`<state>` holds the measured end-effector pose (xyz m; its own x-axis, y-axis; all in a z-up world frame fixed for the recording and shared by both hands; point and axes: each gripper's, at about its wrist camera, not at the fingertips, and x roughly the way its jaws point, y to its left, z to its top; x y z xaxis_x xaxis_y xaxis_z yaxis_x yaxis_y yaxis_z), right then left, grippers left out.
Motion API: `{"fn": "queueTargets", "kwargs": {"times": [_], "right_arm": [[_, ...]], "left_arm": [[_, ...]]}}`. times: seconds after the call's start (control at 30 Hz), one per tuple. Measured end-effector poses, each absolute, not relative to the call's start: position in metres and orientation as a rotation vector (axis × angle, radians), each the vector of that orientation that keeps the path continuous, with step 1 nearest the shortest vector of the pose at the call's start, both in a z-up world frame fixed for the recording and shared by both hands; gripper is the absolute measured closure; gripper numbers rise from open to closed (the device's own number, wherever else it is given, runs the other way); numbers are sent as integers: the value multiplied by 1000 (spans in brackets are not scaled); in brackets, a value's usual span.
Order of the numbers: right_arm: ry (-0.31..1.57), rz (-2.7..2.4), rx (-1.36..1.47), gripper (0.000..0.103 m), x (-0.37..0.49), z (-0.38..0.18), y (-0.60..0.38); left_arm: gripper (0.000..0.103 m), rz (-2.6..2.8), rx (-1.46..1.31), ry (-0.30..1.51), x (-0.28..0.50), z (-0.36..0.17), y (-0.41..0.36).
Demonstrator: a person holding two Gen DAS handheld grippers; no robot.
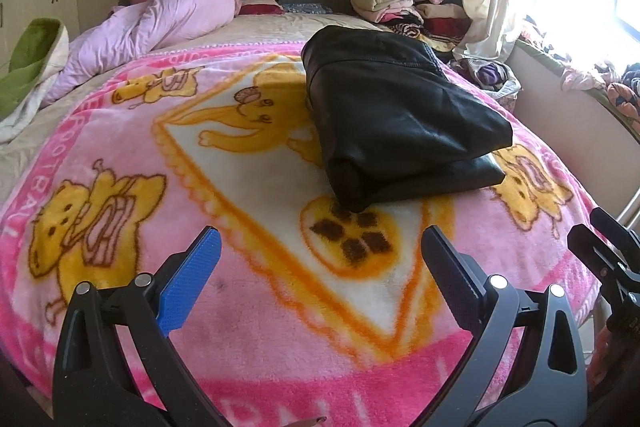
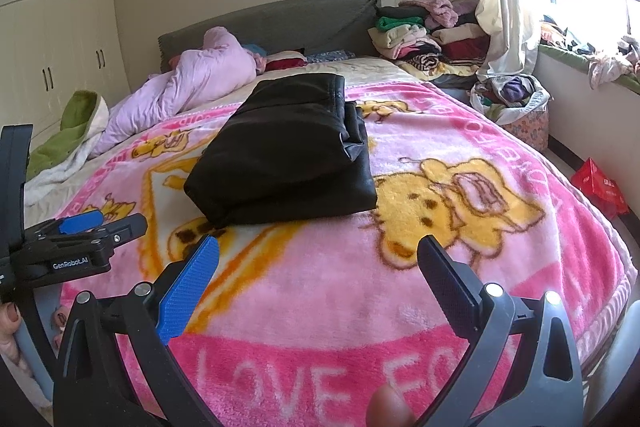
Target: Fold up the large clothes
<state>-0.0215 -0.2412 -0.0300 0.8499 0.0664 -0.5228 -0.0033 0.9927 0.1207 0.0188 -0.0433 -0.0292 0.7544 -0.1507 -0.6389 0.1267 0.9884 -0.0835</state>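
A black leather-like garment (image 1: 396, 119) lies folded into a thick rectangle on the pink cartoon blanket (image 1: 248, 187); it also shows in the right wrist view (image 2: 284, 151). My left gripper (image 1: 320, 239) is open and empty, hovering over the blanket just short of the garment's near corner. My right gripper (image 2: 318, 247) is open and empty, also over the blanket, a little in front of the garment. The left gripper shows from the side in the right wrist view (image 2: 100, 227), and part of the right gripper sits at the right edge of the left wrist view (image 1: 608, 247).
A crumpled lilac duvet (image 1: 160, 19) and a green and white blanket (image 1: 28, 67) lie at the bed's far left. Stacks of folded clothes (image 2: 424, 35) sit by the headboard. A basket of clothes (image 2: 516, 103) and a red box (image 2: 600, 187) stand on the floor right of the bed.
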Motion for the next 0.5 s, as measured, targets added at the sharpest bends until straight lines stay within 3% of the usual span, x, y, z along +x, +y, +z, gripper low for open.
{"fn": "queueTargets", "kwargs": {"times": [0.5], "right_arm": [[560,40,107,4,-22,-32,-239]], "left_arm": [[9,-151,-35,699,18,-29,-43]]}}
